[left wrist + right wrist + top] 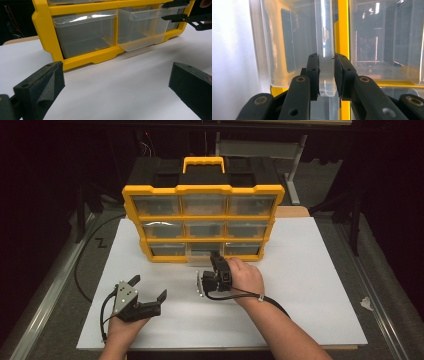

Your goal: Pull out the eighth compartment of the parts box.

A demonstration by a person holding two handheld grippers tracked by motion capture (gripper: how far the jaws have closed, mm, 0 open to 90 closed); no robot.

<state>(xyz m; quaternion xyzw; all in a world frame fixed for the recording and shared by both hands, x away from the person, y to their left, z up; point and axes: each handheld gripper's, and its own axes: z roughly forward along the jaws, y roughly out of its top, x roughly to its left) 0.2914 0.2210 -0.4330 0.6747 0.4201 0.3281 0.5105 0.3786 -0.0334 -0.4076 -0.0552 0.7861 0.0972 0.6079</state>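
a white table (310, 285) carries a yellow-framed drawer organizer (203, 210) standing upright near its far edge

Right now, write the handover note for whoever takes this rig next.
Right claw: shut on the front lip of the clear drawer, the bottom-middle one of the yellow organizer; the pads pinch the lip from both sides.
Left claw: open, holding nothing, over the white table in front of the organizer's left side.
Done: drawer gripped and already sticking out a little from its slot.
Left: pull the drawer the rest of the way out, probably steadying the organizer with the left claw. The other drawers sit flush.
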